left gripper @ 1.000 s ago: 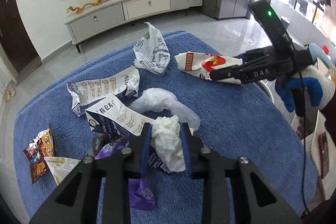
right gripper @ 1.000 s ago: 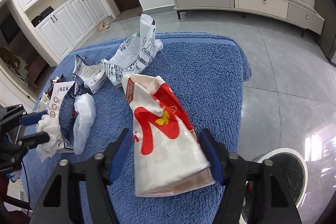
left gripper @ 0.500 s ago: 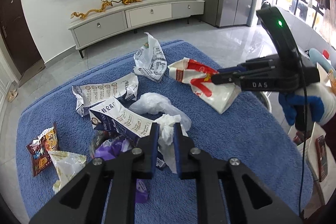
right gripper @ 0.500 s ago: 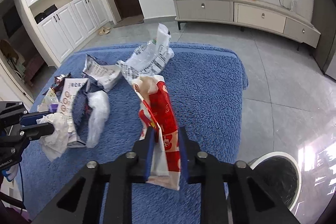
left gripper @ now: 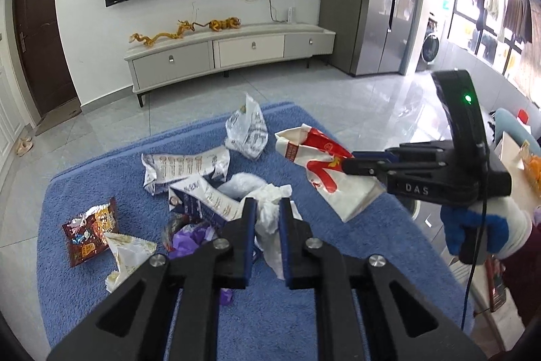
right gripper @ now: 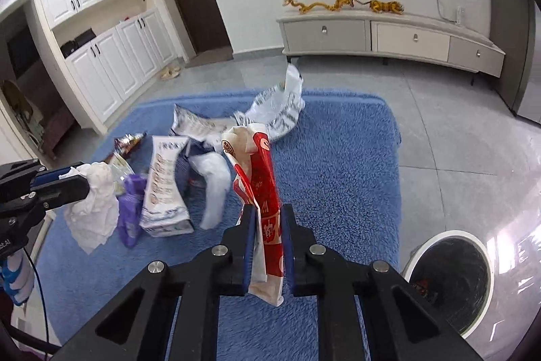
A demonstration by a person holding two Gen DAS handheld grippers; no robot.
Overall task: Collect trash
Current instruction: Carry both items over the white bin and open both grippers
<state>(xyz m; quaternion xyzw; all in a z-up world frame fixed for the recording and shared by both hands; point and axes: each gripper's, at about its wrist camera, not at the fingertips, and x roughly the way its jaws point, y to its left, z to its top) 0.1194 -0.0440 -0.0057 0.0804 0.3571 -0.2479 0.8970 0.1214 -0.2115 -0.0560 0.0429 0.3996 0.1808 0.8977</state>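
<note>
My left gripper (left gripper: pixel 266 208) is shut on a crumpled white tissue (left gripper: pixel 268 219) and holds it above the blue mat (left gripper: pixel 338 276); it shows in the right wrist view too (right gripper: pixel 94 192). My right gripper (right gripper: pixel 267 215) is shut on a red and white paper bag (right gripper: pixel 260 178), lifted off the mat; in the left wrist view the bag (left gripper: pixel 324 171) hangs from the right gripper (left gripper: pixel 348 163). A round white trash bin (right gripper: pixel 449 276) stands on the floor at the mat's right.
On the mat lie a milk carton (left gripper: pixel 203 198), printed white wrappers (left gripper: pixel 186 163), a white plastic bag (left gripper: pixel 248 127), a purple wrapper (left gripper: pixel 192 235), a brown snack packet (left gripper: pixel 89 230) and a pale packet (left gripper: pixel 126 254). A TV cabinet (left gripper: pixel 230 51) stands behind.
Both grippers have risen with their loads. The tissue and the paper bag now hang higher above the mat, and the right gripper has moved a little toward the bin side.
</note>
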